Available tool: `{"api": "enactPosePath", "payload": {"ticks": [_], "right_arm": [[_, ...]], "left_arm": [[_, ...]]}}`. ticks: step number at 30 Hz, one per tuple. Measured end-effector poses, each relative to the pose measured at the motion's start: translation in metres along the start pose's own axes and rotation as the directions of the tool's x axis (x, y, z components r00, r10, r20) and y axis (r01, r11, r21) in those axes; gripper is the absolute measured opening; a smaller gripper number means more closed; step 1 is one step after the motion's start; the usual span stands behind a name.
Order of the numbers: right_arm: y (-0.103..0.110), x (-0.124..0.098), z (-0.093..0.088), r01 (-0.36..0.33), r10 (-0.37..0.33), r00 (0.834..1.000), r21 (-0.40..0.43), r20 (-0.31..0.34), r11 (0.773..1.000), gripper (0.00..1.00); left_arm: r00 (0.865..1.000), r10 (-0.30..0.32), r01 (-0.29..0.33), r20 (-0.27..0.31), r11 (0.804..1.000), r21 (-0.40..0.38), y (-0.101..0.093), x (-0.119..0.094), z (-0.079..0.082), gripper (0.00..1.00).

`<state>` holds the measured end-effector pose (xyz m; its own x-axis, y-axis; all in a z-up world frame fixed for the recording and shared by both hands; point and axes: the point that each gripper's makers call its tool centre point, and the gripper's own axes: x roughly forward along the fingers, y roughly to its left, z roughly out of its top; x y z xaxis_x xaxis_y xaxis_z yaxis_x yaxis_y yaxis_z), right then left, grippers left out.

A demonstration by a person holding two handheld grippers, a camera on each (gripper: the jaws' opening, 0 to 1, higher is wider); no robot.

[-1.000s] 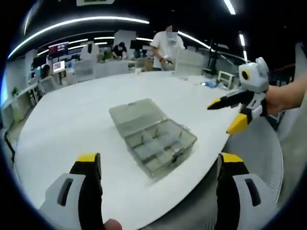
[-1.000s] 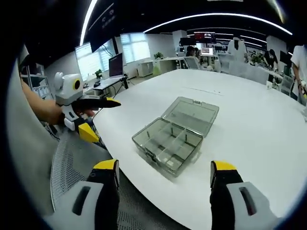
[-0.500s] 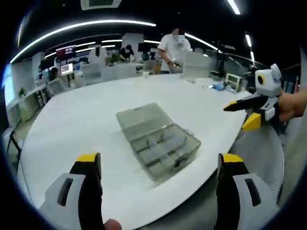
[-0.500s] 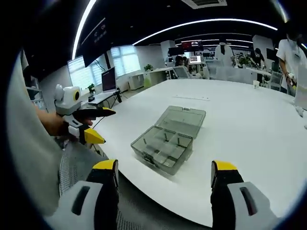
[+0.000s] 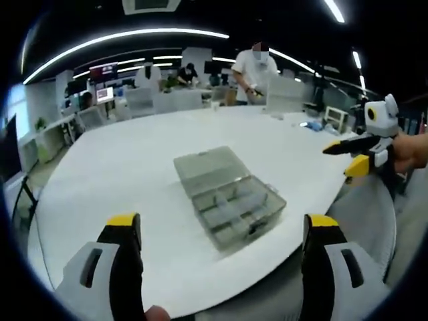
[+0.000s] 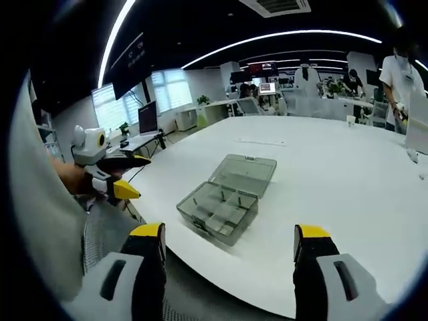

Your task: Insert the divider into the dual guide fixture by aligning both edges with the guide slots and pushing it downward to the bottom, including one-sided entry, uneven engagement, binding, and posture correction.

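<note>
A clear grey compartment box [image 5: 229, 197] lies on the white round table [image 5: 114, 174], its lid folded open flat behind it and thin dividers standing in its tray; the same box [image 6: 224, 202] sits mid-table in the right gripper view. My left gripper [image 5: 222, 231] stands open near the table's front edge, nothing between its yellow-tipped jaws. My right gripper [image 6: 229, 241] is open too and holds nothing. The right gripper [image 5: 356, 155] hangs off the table's right side in the left gripper view. In the right gripper view the left gripper [image 6: 117, 175] is at the left.
A person's sleeve [image 6: 40, 221] and a mesh chair [image 6: 107, 231] lie at the left of the right gripper view. A person [image 5: 253, 67] stands at the table's far side by a clear panel [image 5: 284, 93]. Desks with monitors [image 5: 100, 77] line the back.
Both views have pulled back from the table, so the box looks smaller and farther. The other gripper in each view has drifted outward, away from the box. Jaws stayed open.
</note>
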<state>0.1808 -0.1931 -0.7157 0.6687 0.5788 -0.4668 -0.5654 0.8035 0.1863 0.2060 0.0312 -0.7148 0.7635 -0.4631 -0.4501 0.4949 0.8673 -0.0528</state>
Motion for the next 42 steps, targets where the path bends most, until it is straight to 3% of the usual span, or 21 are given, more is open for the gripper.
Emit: {"api": "enactPosePath", "payload": {"ticks": [6,28,42], "right_arm": [[-0.001,0.002,-0.002,-0.016,0.016,1.000,0.000,-0.025,1.000,0.76],[0.003,0.006,-0.012,-0.067,0.065,0.996,-0.024,-0.067,0.997,0.77],[-0.002,0.005,-0.019,-0.026,0.023,0.996,-0.030,-0.091,0.999,0.76]], "left_arm": [[1.000,0.020,-0.020,-0.003,0.999,-0.033,0.004,-0.001,-0.002,0.97],[0.998,0.054,-0.054,-0.012,0.998,-0.038,0.006,-0.003,-0.006,0.97],[0.999,0.042,-0.043,-0.026,0.998,-0.036,0.001,-0.002,-0.009,0.96]]}}
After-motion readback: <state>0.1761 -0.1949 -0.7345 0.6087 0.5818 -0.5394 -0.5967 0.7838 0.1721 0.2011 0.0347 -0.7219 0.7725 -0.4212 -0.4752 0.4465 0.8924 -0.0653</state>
